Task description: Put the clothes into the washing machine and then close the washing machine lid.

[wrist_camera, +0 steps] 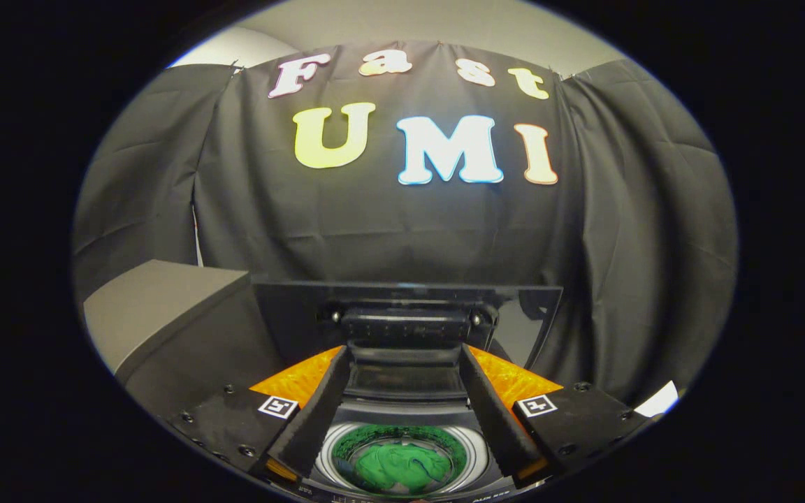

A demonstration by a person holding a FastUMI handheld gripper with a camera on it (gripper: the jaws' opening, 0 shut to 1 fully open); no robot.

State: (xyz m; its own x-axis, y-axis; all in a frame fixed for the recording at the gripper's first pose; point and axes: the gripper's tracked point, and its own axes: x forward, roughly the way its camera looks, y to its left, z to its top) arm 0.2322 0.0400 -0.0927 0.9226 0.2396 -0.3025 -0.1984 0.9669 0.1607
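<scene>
green clothes [402,467] lie inside the washing machine [402,391]; lid [408,314] stands open.

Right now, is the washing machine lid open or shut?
Open: the lid stands upright beyond the open tool, and the green cloth lies in the uncovered drum.

The gripper [402,419] hangs over the washing machine [402,391], fingers [312,419] spread apart; green clothes [402,467] lie in the drum between them, the lid [409,314] upright beyond.

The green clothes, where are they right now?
In the gripper view, the green clothes lie inside the washing machine drum, seen below the open jaws, under the raised lid.
</scene>
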